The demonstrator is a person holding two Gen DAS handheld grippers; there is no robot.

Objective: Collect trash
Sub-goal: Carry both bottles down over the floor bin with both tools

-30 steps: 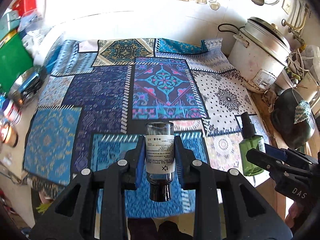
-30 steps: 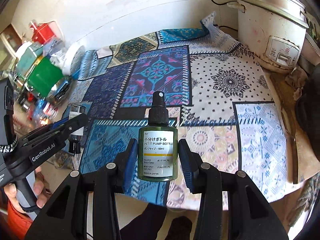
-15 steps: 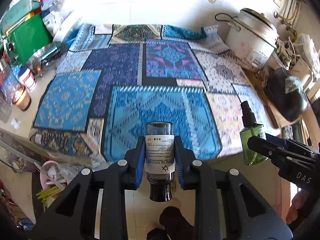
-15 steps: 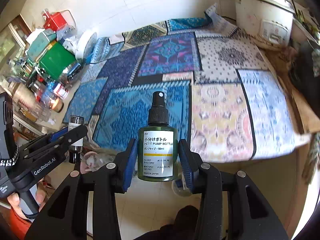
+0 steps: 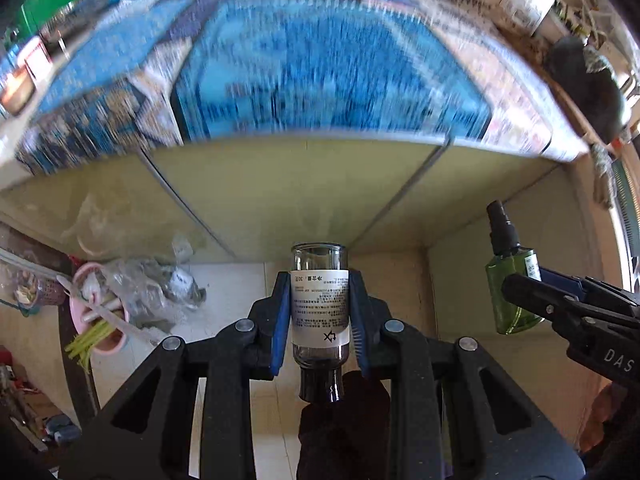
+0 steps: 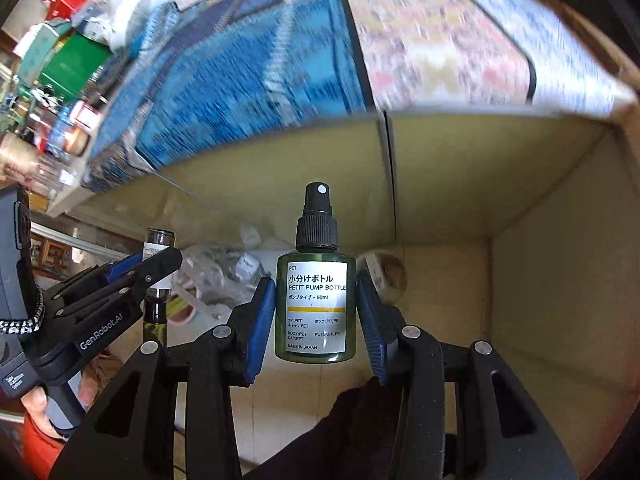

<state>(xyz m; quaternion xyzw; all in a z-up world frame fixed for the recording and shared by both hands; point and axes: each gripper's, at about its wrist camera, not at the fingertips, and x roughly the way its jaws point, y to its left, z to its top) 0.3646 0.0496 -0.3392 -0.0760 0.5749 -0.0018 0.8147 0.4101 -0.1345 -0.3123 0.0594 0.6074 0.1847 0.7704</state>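
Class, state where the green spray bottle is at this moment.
The green spray bottle sits upright, clamped in the right gripper, below the table edge; in the left wrist view it appears at far right.

Spray bottle (image 5: 512,284) right of glass vial (image 5: 319,304).

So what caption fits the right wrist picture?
Right gripper clamps a green pump bottle above the floor, below the patterned tablecloth.

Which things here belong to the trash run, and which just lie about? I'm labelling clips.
Job:
- clear bottle, in left gripper
- green spray bottle, in right gripper

Lying about:
- patterned cloth
- green box
- pink cup
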